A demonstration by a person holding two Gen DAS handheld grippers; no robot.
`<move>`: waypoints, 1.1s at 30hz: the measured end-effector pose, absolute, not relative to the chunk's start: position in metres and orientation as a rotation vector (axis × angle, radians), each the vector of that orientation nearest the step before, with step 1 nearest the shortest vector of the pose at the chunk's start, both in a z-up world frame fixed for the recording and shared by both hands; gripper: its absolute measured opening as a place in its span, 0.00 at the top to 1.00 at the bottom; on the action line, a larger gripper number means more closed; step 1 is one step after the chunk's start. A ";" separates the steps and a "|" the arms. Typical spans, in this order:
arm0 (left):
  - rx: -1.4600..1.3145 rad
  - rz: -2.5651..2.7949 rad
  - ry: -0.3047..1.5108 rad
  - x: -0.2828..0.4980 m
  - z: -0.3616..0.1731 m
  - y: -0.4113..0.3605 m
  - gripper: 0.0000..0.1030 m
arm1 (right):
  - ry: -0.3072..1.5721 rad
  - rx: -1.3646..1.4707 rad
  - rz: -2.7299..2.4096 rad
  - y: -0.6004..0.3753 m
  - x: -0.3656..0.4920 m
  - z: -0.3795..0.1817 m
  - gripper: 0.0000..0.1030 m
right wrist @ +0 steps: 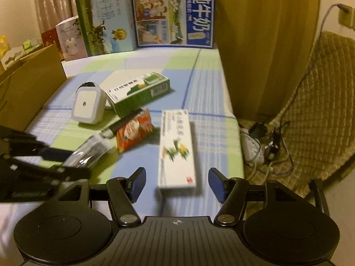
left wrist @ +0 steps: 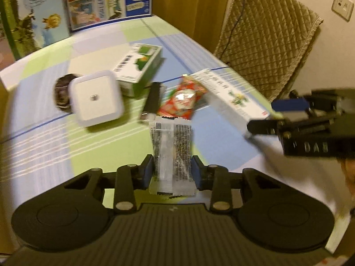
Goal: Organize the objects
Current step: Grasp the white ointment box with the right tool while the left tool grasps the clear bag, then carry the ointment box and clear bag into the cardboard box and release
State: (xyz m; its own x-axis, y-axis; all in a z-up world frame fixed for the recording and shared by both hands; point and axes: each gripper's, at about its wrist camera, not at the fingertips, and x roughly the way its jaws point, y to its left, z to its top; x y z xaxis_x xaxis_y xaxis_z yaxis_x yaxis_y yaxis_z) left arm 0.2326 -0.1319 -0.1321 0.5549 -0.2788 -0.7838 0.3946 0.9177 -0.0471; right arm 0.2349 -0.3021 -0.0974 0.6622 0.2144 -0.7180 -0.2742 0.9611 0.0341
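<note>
- Left gripper [left wrist: 172, 171]: pads pressed on a clear black-printed sachet [left wrist: 170, 155].
- Red snack packet [left wrist: 183, 98] just beyond it.
- White square plug [left wrist: 96, 98] to the left, on the checked cloth [left wrist: 44, 133].

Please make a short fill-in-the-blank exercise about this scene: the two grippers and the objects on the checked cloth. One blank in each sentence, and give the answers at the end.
1. The left gripper is closed on a clear ____ printed in black.
2. The long white box with green print lies between the open pads of the ____ gripper.
3. The red snack packet lies to the ____ of that long white box in the right wrist view.
4. The white square plug-in light stands beside a ____ and white carton.

Answers: wrapper; right; left; green
</note>
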 end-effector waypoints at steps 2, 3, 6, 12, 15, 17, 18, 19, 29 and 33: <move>0.144 -0.389 0.898 0.232 -0.132 -0.124 0.70 | 0.807 -0.092 0.268 -0.295 0.245 -0.102 0.42; 0.141 -0.385 0.896 0.231 -0.132 -0.120 0.70 | 0.813 -0.096 0.268 -0.292 0.250 -0.104 0.42; 0.138 -0.379 0.890 0.230 -0.132 -0.113 0.69 | 0.839 -0.117 0.268 -0.285 0.261 -0.110 0.53; 0.121 -0.380 0.877 0.227 -0.130 -0.108 0.67 | 0.922 -0.116 0.225 -0.290 0.246 -0.110 0.66; 0.122 -0.377 0.872 0.231 -0.132 -0.109 0.65 | 0.954 -0.098 0.236 -0.293 0.229 -0.108 0.65; 0.116 -0.378 0.874 0.233 -0.133 -0.110 0.65 | 0.956 -0.089 0.242 -0.295 0.221 -0.108 0.65; 0.114 -0.380 0.875 0.234 -0.133 -0.110 0.65 | 0.949 -0.089 0.243 -0.295 0.220 -0.108 0.64; 0.116 -0.379 0.876 0.234 -0.134 -0.110 0.65 | 0.942 -0.088 0.241 -0.295 0.220 -0.108 0.61; 0.131 -0.381 0.906 0.239 -0.139 -0.112 0.67 | 0.894 -0.101 0.214 -0.282 0.247 -0.115 0.60; 0.132 -0.381 0.909 0.239 -0.140 -0.112 0.69 | 0.900 -0.100 0.198 -0.281 0.244 -0.114 0.66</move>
State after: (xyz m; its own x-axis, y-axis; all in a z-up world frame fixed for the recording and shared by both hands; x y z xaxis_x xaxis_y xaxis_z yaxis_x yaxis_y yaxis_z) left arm 0.2390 -0.1116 -0.1398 0.5531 -0.2661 -0.7895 0.3764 0.9252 -0.0481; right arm 0.2442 -0.2813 -0.1143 0.6050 0.1289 -0.7857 -0.2126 0.9771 -0.0034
